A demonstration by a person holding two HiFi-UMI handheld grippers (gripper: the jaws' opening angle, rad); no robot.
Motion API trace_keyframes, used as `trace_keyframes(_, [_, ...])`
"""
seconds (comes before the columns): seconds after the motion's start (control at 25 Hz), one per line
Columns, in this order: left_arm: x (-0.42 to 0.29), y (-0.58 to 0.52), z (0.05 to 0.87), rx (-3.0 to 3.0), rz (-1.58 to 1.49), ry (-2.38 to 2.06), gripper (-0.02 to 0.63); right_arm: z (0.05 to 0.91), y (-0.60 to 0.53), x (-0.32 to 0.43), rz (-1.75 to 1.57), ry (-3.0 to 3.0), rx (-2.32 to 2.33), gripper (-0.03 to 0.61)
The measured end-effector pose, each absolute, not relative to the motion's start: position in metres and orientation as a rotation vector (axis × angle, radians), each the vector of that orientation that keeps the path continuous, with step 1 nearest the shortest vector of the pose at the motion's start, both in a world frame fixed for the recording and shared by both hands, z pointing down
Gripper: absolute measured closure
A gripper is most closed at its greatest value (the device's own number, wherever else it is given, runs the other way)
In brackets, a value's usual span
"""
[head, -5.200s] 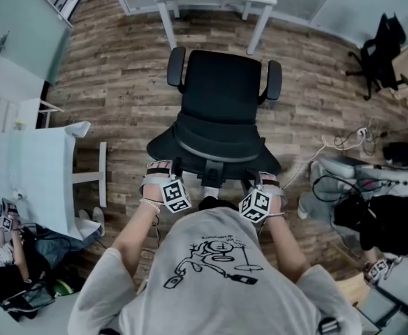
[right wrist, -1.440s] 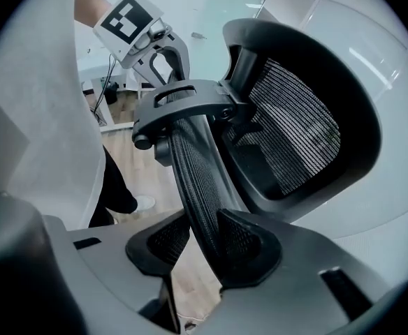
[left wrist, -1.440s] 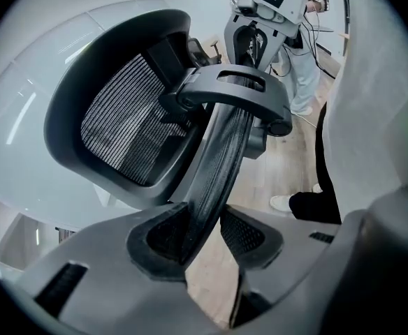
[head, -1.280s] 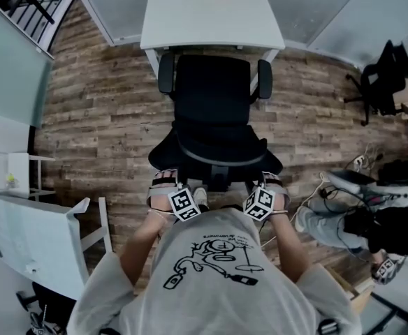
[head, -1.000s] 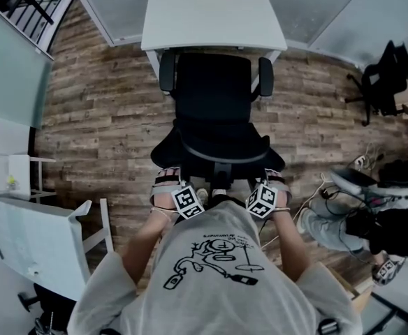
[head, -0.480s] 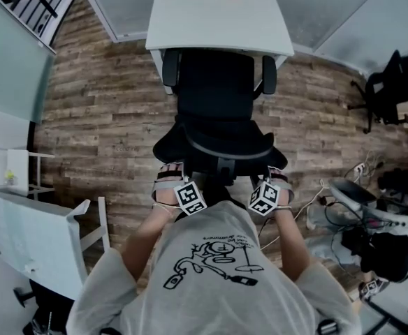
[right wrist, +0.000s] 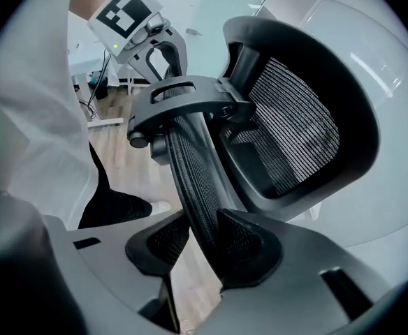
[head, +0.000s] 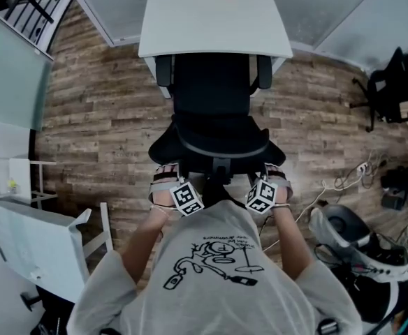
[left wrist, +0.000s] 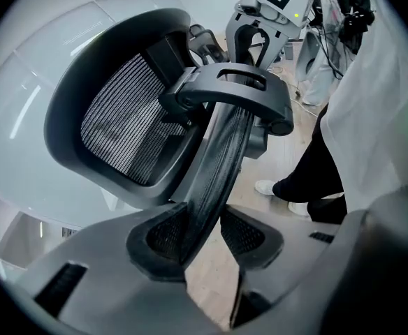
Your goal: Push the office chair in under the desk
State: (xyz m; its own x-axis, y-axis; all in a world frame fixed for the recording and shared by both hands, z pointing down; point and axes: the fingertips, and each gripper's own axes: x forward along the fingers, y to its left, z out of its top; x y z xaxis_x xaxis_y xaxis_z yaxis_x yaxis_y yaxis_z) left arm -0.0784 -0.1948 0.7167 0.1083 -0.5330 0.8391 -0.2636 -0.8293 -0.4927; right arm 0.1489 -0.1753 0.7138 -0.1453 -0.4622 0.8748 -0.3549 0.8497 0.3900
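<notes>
Left claw (left wrist: pixel 202 232) and right claw (right wrist: pixel 202 237) each clamp the office chair (head: pixel 214 96) backrest rim (seat front just under the counter (head: pixel 214 19) edge).

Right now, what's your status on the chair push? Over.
Left gripper and right gripper both clamped on backrest rim. Office chair seat front under desk, backrest out. Nothing seen blocking; floor cables lie off to the right.

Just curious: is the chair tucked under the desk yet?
Partly: the office chair has its front under the desk; backrest outside.
</notes>
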Motion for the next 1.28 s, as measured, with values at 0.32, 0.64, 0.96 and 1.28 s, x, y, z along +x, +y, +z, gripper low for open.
trace_keyframes(0.32, [-0.072, -0.227, 0.717, -2.159, -1.798, 0.794, 0.468, 0.712, -0.213, 0.156, -0.108, -1.753, 0.624, 0.425])
trace_keyframes(0.64, [-0.060, -0.247, 0.715, -2.186, -1.816, 0.771, 0.468, 0.712, -0.236, 0.168, -0.095, -1.745, 0.613, 0.422])
trace_keyframes(0.96, [-0.063, -0.269, 0.716, -2.170, -1.843, 0.778, 0.468, 0.710, -0.258, 0.165, -0.101, -1.760, 0.611, 0.422])
trace_keyframes(1.28, [-0.062, -0.301, 0.717, -2.147, -1.858, 0.794, 0.468, 0.711, -0.289, 0.165, -0.108, -1.767, 0.596, 0.422])
